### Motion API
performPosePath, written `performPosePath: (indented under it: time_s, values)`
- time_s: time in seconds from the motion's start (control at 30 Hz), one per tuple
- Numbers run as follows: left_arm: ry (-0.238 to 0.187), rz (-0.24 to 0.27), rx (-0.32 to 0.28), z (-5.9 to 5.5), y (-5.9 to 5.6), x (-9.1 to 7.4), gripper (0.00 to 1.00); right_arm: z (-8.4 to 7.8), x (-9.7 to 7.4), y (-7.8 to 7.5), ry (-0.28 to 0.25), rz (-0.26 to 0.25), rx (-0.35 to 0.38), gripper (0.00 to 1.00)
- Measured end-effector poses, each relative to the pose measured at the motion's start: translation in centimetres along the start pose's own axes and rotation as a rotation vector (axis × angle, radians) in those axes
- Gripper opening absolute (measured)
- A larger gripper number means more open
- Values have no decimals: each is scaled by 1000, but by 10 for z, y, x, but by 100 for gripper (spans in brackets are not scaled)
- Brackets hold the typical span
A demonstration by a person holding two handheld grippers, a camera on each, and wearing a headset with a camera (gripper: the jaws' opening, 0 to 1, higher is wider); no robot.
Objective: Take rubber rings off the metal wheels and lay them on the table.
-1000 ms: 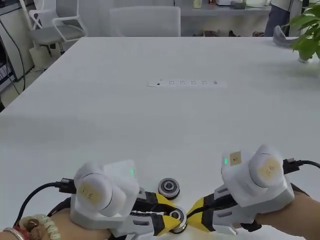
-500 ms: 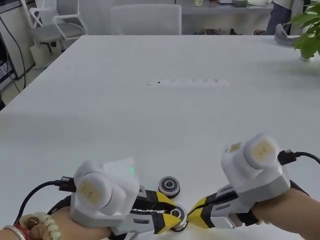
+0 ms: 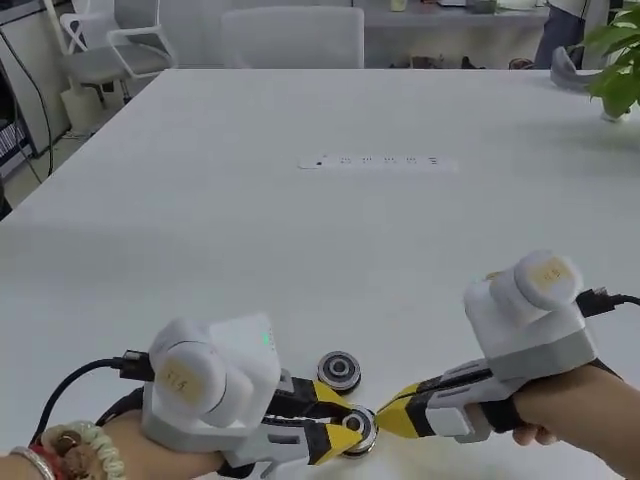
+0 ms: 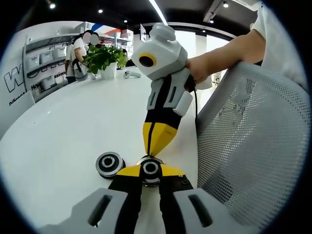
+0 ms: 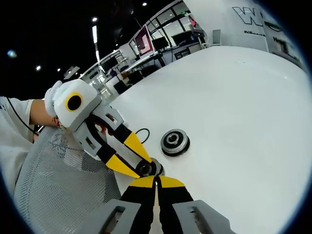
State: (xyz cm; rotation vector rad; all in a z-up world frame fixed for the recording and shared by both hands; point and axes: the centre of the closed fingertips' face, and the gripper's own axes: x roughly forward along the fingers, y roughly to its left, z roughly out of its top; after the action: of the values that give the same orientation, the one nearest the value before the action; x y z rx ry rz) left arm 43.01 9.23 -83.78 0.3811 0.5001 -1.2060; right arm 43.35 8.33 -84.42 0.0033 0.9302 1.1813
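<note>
The left gripper (image 3: 338, 436) lies low at the bench's (image 3: 300, 250) near edge, its body level and its jaws pointing toward 3 o'clock. They are narrowed onto a metal wheel (image 4: 150, 167), one yellow tip on either side of it. The left wrist, with a bead bracelet (image 3: 70, 450), is cut off by the bottom of the head view.

The right gripper (image 3: 388, 420) comes in from 3 o'clock, its body raised and tilted and its nose angled down toward 9 o'clock. Its jaws are pressed together, and the joined tip touches the held wheel's rim. Whether anything is pinched between them is too small to make out, and that wheel's rubber ring cannot be told from the metal.

A second wheel (image 3: 339, 369) lies flat on the bench just beside the held one, at about 11 o'clock from it, its dark outer band in place. Neither gripper touches it.
</note>
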Motion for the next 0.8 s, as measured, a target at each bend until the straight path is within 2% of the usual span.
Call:
performPosePath:
  time_s: [0.43, 0.8]
  values:
    - [6, -2, 16, 0, 1, 0, 7, 4, 1, 3, 5, -15, -7, 0]
    - [3, -3, 15, 0, 1, 0, 7, 7, 2, 9, 0, -3, -29, 0]
